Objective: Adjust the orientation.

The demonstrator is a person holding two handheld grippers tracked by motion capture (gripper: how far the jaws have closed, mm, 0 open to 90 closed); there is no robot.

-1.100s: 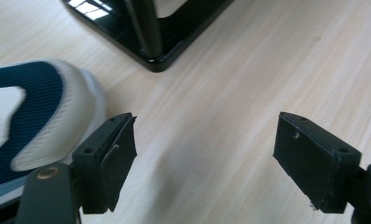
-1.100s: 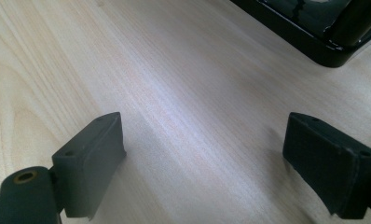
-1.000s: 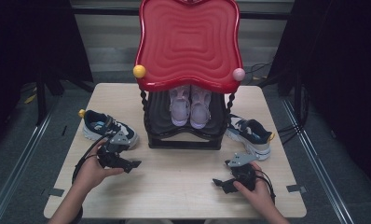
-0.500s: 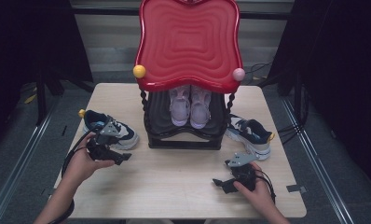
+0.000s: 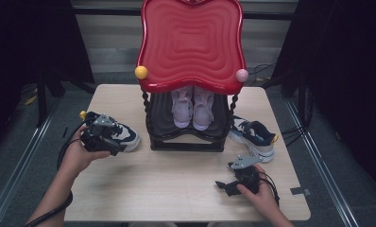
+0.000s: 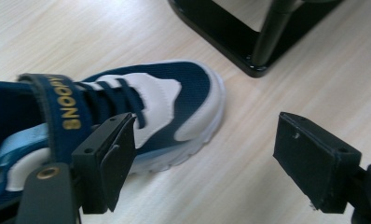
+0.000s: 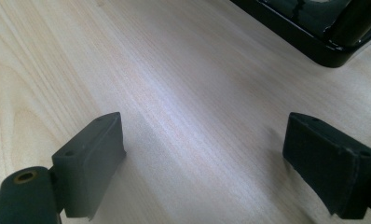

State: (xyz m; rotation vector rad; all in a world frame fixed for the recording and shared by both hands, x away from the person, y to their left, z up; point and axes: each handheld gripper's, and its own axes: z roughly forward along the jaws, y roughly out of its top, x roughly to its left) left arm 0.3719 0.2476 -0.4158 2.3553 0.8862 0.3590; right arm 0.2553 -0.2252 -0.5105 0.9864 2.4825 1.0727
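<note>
Since the earlier frames the left tool [image 5: 111,142] has travelled from the open bench toward the navy-and-white shoe [image 5: 114,133] at the left of the bench [image 5: 176,189], and now sits right over its near side; the right tool [image 5: 227,185] has kept its place near the front right edge. Seen from the left gripper view, the left tool's jaws stand spread, one in front of the shoe's strap and midfoot, the other out over bare wood beyond the toe; neither pad presses on the shoe [image 6: 141,112], so nothing is gripped yet. The right tool's jaws are likewise spread over bare wood, holding nothing.

Outward from there, the black rack [image 5: 186,139] under the red wavy top [image 5: 191,42] stands at mid-bench with a pair of pink shoes [image 5: 192,106] already on its shelf. A second navy shoe [image 5: 252,135] lies just to the right of the rack's base.

My reading: the pink pair is stowed, while both navy shoes lie on the bench. The left shoe is being approached for a grasp; closing, lifting and placing it remain, and the right shoe is untouched.
</note>
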